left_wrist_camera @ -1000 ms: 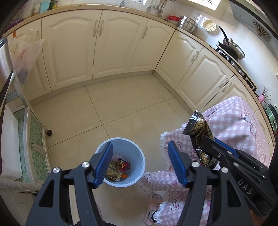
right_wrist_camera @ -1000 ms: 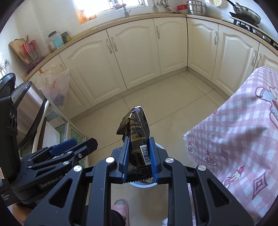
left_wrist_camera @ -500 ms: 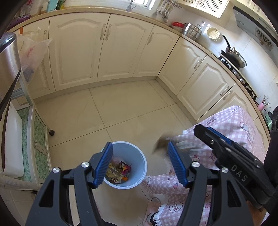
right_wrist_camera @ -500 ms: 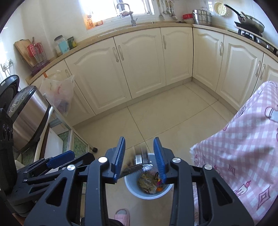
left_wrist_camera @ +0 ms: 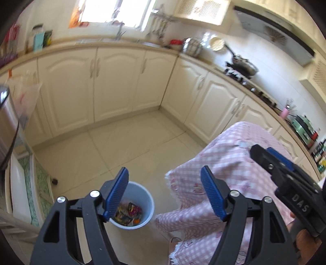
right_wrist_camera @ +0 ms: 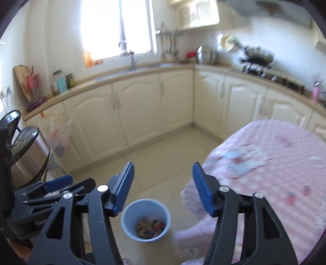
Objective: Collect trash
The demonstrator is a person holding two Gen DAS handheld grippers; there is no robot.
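The right gripper (right_wrist_camera: 163, 187) no longer pinches the dark crinkled snack wrapper; jaws opening, nothing btwn them; wrapper presumably among the litter in the round pale-blue plastic bin (right_wrist_camera: 130, 214) just below; can't single it out, pic blurred. Left gripper (left_wrist_camera: 165, 193) also opening, empty; pink checked tablecloth (right_wrist_camera: 275, 163) w/ more trash unclear.

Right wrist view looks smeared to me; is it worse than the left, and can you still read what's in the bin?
Right wrist view: yes, tablecloth and counter smear with motion, window blown out; bin contents only colourful blobs. Left wrist view: milder blur, bin shows wrappers; window glares too. Fisheye bends the cabinets in both.
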